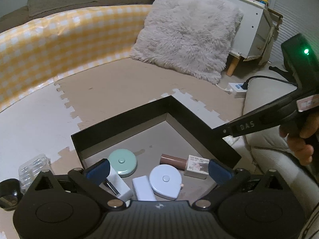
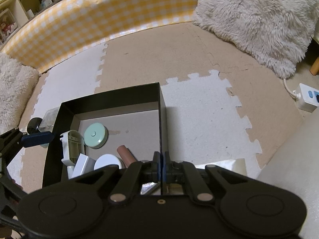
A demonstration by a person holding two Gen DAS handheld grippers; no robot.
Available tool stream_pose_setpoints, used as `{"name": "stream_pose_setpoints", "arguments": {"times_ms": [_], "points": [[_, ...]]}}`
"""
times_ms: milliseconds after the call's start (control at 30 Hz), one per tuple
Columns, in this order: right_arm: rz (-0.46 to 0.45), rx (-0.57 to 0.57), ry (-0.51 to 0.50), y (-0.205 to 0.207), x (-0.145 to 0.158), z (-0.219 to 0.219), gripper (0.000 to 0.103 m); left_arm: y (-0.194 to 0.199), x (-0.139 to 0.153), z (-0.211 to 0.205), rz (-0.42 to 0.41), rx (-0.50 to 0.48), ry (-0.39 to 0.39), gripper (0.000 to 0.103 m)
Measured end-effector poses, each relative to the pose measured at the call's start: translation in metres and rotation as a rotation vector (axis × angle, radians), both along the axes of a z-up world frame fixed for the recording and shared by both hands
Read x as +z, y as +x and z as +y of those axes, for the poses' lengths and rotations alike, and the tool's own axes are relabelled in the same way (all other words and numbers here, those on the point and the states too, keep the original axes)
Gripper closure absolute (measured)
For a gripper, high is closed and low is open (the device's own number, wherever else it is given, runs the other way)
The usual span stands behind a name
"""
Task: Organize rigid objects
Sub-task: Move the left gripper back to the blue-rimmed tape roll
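Observation:
A black open box sits on the foam floor mat. In it lie a mint round tape measure, a pale blue round tape measure, a brown nail polish bottle, a small white block and a white stapler-like piece. My left gripper is open and empty, hovering over the box's near side. My right gripper is shut on the box's right wall. The same items show in the right wrist view, among them the mint tape measure.
A clear plastic case and a small black round object lie left of the box. A fluffy grey cushion, a yellow checked barrier, a white power strip and a cream sofa surround the mat.

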State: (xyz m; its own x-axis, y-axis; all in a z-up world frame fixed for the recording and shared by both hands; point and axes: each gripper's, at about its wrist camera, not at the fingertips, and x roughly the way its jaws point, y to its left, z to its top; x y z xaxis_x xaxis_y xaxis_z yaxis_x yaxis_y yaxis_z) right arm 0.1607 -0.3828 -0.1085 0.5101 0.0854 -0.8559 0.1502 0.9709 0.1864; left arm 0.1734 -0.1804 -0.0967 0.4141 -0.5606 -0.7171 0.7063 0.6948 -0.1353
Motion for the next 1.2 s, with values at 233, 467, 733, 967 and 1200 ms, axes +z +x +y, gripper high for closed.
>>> {"name": "stream_pose_setpoints", "arguments": {"times_ms": [233,467,733,967,1200], "points": [[0.000,0.000,0.002,0.000,0.000,0.000,0.100,0.007,0.038,0.026,-0.066,0.098,-0.056,0.000],[-0.001,0.001,-0.001,0.000,0.001,0.000,0.100,0.016,0.071,0.054,-0.156,0.191,-0.073,0.000],[-0.001,0.003,-0.002,0.000,0.000,0.000,0.100,0.035,0.072,0.092,-0.172,0.320,-0.099,0.000],[-0.001,0.003,-0.003,0.000,0.000,0.000,0.100,0.054,0.047,0.124,-0.144,0.470,-0.071,0.000],[-0.001,0.003,-0.004,0.000,0.000,-0.001,0.100,0.066,0.001,0.143,-0.044,0.576,-0.019,0.000]]}}
